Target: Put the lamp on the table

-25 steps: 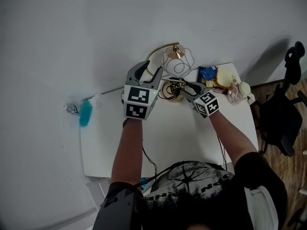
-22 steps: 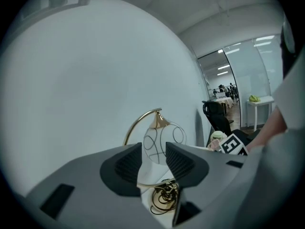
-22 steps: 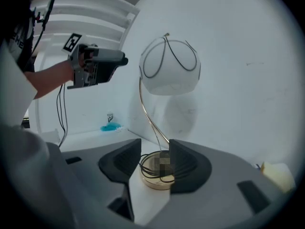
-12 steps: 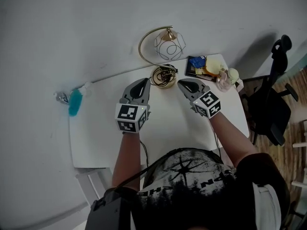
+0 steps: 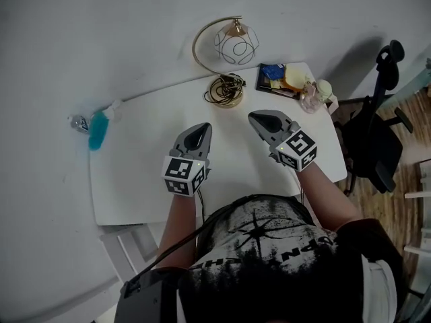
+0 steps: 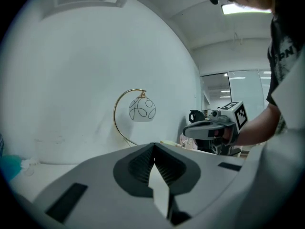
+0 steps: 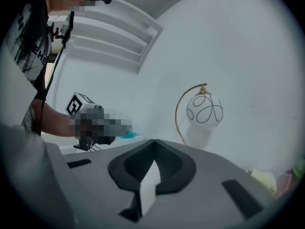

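On the table (image 5: 135,180), a blue packet (image 5: 271,77) lies near the lamp (image 5: 235,45).

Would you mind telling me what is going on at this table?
A person holds a gripper in each hand over the white table. The lamp stands upright at the table's far edge, its cord coiled at the base. The left gripper and right gripper are both shut, empty, and apart from the lamp.

The head view looks steeply down on the tabletop (image 5: 135,180) from above. Both gripper views sit low, close over it, facing the wall (image 5: 101,32). All three share the lamp (image 5: 236,46).
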Available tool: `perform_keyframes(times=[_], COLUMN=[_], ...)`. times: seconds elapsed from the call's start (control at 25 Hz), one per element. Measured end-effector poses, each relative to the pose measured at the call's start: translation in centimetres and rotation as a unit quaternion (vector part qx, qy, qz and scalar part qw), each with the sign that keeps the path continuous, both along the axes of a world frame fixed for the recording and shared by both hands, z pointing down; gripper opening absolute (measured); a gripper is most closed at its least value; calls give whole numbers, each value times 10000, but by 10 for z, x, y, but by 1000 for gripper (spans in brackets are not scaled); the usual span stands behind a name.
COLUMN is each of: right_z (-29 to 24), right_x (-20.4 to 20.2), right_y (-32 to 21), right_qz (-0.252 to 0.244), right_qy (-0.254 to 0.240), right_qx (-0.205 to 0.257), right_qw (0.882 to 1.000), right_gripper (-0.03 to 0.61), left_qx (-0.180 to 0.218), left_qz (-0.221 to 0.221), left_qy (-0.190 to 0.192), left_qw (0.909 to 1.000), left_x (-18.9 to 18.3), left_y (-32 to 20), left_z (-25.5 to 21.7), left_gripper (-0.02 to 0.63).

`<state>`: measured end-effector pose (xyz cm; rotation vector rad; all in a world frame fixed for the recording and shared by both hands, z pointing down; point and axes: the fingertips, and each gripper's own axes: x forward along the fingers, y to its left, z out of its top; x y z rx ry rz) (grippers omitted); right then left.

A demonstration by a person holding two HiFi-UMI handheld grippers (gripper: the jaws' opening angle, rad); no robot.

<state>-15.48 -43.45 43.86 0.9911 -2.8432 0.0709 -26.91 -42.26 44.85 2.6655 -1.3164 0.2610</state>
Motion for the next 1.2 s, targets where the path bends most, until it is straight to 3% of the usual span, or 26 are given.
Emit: perform_keyframes(times=[1.2], right_z=[13], right_x=[-6], right_y=[24], right_qz=[-74], right_qy=[135], right_qx=[-82], right_qw=[9998], right_gripper=[18], left_qx=[-109], left_qz=[349], left_qy=[-349], left_qw=[9987], left_x=[15], left_y=[17], left_z=[11], left_gripper=[15])
